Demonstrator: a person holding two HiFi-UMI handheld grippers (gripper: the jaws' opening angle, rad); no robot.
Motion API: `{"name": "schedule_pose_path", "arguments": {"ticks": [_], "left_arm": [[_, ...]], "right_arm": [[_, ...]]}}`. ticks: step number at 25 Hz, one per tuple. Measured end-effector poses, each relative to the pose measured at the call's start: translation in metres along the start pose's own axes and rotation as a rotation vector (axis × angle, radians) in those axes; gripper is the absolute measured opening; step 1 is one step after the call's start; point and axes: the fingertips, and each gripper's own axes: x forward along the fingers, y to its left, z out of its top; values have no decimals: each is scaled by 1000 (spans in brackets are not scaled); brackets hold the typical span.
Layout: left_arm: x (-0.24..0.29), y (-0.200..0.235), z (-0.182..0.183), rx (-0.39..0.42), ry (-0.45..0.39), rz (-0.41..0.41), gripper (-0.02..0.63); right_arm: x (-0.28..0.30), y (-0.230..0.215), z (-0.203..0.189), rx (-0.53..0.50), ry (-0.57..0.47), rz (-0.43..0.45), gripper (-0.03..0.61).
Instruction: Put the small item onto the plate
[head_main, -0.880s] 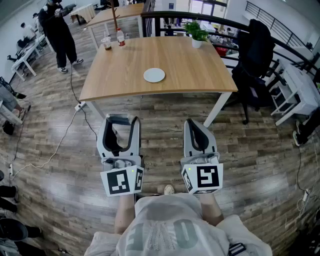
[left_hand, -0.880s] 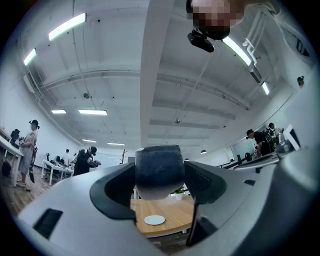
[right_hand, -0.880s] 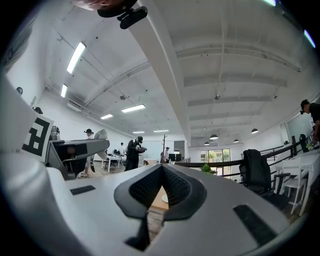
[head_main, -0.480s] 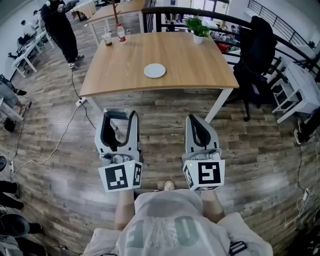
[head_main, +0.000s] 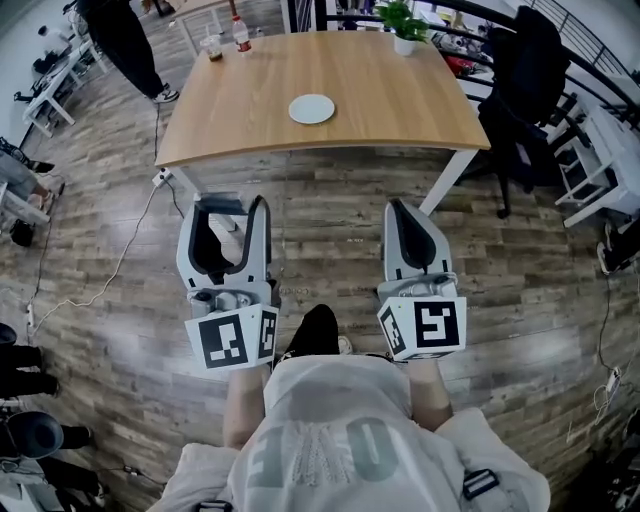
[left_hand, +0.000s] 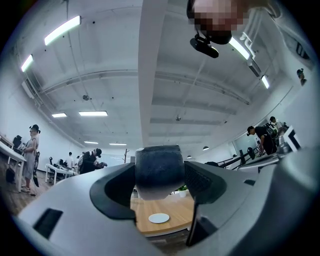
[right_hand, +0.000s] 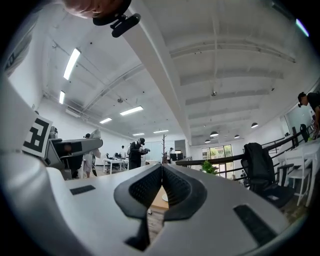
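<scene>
A dark, rounded small item (left_hand: 159, 172) with a pale underside sits between the pads of my left gripper (head_main: 226, 212), which is shut on it with the jaws standing wide. In the head view the item (head_main: 211, 247) shows as a black shape inside those jaws. My right gripper (head_main: 402, 212) is shut, with nothing between its pads (right_hand: 150, 187). Both grippers hang over the wooden floor, short of the table. The white plate (head_main: 312, 108) lies near the middle of the wooden table (head_main: 400, 110), far ahead of both grippers; it also shows below the held item as the plate (left_hand: 159, 218).
A bottle (head_main: 240, 38), a cup (head_main: 210, 47) and a potted plant (head_main: 405, 22) stand at the table's far edge. A black office chair (head_main: 535, 75) is to the right, a standing person (head_main: 125, 40) at far left. A cable (head_main: 120, 270) runs over the floor.
The table has drawn nearer and higher in the head view. Both grippers sit slightly lower and wider apart. A black shoe has come into sight between them.
</scene>
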Motion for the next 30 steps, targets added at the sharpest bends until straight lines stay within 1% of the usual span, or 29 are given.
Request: {"name": "schedule_pose_path", "arguments": {"ticks": [3, 5, 10, 12, 16, 20, 24, 30], "left_arm": [[7, 7, -15, -26, 18, 12, 308], [20, 13, -25, -33, 14, 11, 308], [75, 21, -51, -49, -6, -13, 308], [99, 27, -60, -64, -11, -12, 308], [159, 41, -85, -58, -13, -26, 308], [224, 65, -114, -69, 4, -32, 308], [292, 94, -131, -81, 7, -32, 308], [382, 132, -136, -78, -30, -44, 308]], "right_arm": [[6, 2, -11, 6, 29, 22, 17], [17, 3, -15, -2, 33, 45, 17], [63, -12, -33, -24, 56, 23, 18], [86, -14, -38, -28, 68, 32, 18], [148, -25, -51, -51, 81, 42, 18], [221, -35, -68, -41, 107, 46, 18], [296, -42, -61, -58, 100, 54, 18], [395, -54, -43, -88, 78, 43, 18]]}}
